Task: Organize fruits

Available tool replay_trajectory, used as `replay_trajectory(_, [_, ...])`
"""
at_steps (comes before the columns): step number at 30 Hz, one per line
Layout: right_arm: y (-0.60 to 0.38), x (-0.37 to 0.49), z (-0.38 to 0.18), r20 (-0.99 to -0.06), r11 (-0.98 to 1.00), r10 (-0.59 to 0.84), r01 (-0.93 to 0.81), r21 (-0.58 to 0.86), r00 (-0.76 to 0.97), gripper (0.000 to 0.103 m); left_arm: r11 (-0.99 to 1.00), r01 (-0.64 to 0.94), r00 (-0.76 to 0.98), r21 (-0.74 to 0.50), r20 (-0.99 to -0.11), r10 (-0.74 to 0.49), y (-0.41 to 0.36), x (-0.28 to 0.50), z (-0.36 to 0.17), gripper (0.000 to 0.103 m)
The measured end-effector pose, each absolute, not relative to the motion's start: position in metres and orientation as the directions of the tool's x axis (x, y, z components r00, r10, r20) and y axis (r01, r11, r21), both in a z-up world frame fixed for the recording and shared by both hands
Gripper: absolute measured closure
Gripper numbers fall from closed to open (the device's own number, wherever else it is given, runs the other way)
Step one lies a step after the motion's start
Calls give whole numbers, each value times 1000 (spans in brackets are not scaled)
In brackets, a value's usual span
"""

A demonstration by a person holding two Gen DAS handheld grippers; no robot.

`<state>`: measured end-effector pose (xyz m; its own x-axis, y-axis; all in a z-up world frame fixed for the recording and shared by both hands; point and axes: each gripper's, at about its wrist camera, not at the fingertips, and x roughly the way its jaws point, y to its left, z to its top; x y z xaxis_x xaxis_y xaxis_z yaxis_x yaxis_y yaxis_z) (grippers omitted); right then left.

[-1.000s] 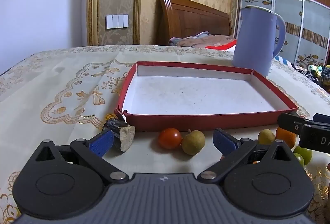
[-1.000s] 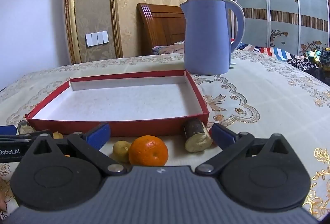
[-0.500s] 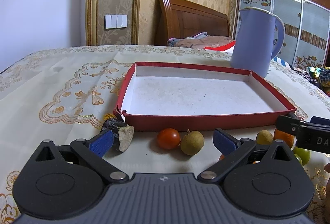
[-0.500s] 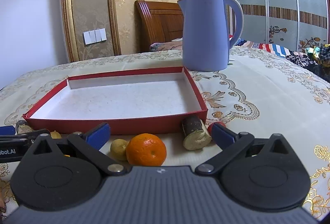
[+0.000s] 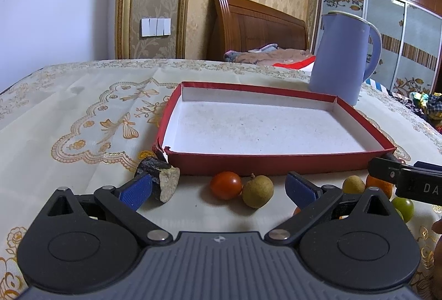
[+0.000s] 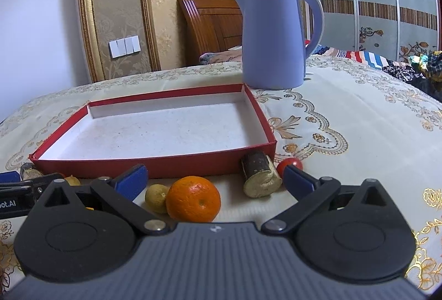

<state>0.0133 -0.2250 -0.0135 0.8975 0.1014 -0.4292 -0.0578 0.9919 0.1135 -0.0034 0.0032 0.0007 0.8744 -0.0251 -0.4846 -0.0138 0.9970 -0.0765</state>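
Both grippers hover with fingers spread wide and empty: the left gripper [image 5: 218,188] faces a small red tomato [image 5: 225,185] and a brown round longan [image 5: 258,191], the right gripper [image 6: 214,179] an orange mandarin [image 6: 193,198], all on the bench before the shallow red cardboard tray [image 6: 154,165] (white inside).

A blue kettle [image 6: 273,37] stands on the table, near the far edge. The tablecloth [image 5: 83,117] is cream with gold flowers. Behind the table are a brown wooden headboard [image 5: 257,23], white light switches [image 5: 155,27] and a wardrobe [image 6: 373,7].
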Motion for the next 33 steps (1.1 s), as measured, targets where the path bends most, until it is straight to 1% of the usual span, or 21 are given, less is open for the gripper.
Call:
replay_trajectory(7, [-227, 14, -14, -431, 991, 102, -55, 120, 896, 0, 996, -46, 868, -71, -497, 5, 4, -2, 0, 0])
replay_trajectory(33, [-228, 15, -14, -442, 990, 102, -48, 133, 891, 0, 996, -48, 865, -73, -502, 5, 7, -2, -1, 0])
